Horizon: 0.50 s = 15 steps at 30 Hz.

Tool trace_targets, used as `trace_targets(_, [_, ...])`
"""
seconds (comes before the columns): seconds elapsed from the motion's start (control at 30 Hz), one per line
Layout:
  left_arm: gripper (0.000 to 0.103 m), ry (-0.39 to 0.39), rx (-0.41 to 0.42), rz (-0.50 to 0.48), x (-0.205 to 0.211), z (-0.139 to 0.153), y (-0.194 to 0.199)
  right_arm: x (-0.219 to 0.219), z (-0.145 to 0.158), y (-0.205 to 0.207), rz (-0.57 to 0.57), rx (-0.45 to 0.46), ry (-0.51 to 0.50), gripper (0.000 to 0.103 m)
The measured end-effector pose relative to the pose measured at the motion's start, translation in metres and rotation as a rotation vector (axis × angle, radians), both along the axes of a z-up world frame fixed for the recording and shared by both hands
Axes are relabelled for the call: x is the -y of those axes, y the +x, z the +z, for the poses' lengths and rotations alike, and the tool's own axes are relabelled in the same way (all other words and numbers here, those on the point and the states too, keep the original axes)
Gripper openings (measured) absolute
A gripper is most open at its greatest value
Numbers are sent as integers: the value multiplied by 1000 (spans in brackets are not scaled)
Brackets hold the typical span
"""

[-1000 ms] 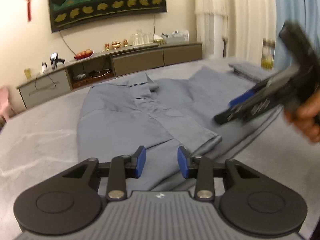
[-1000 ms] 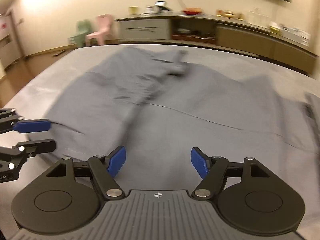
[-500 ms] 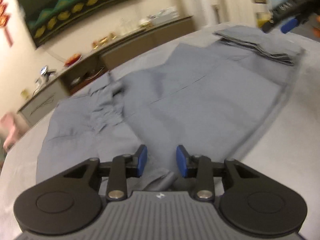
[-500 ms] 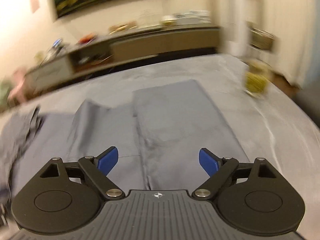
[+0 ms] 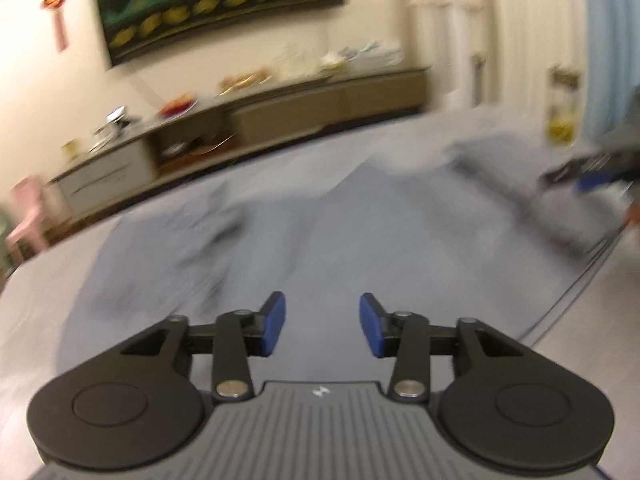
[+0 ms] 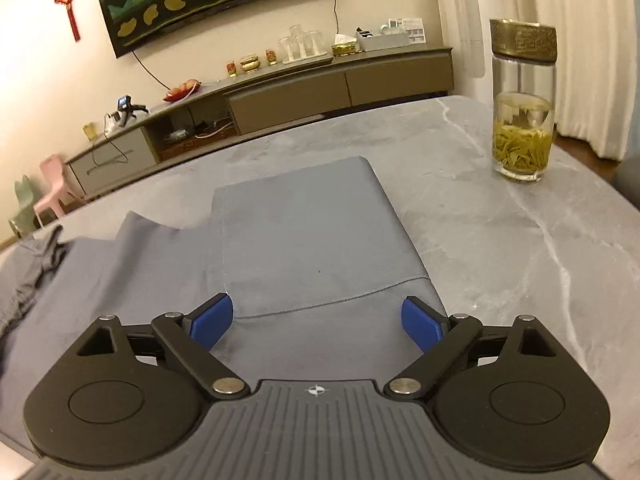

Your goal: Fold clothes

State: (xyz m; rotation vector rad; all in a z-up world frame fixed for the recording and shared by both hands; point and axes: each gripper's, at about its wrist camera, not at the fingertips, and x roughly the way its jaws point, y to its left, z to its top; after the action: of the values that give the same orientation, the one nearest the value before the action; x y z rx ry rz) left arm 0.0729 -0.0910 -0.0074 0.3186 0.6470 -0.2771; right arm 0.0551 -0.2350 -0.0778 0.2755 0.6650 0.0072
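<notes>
1. Grey marble table (image 6: pixel 500 240) carries a blue-grey shirt (image 6: pixel 312 240), spread flat beside a tea bottle (image 6: pixel 522 100).
2. Left gripper (image 5: pixel 322 326) hangs above it, jaws apart, empty.
3. Right gripper (image 6: pixel 318 320) gapes wide over the folded sleeve.

A grey-blue garment (image 6: pixel 320 240) lies spread on the table, one end folded flat into a neat panel; the far end looks rumpled, though blurred.

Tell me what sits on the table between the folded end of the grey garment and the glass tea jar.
Nothing: in the right wrist view, only bare marbled table separates the garment's folded end from the tea jar.
</notes>
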Motion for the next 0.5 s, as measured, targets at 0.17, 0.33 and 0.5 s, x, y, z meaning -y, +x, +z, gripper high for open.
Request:
trace_targets(0.17, [46, 113, 48, -122, 95, -1, 60, 2, 1, 3, 20, 0, 17, 92])
trace_targets(0.33, [38, 236, -53, -14, 129, -48, 132, 7, 3, -2, 30, 5, 0, 92])
trace_targets(0.5, [40, 40, -184, 44, 119, -35, 151, 14, 1, -4, 30, 5, -18, 92])
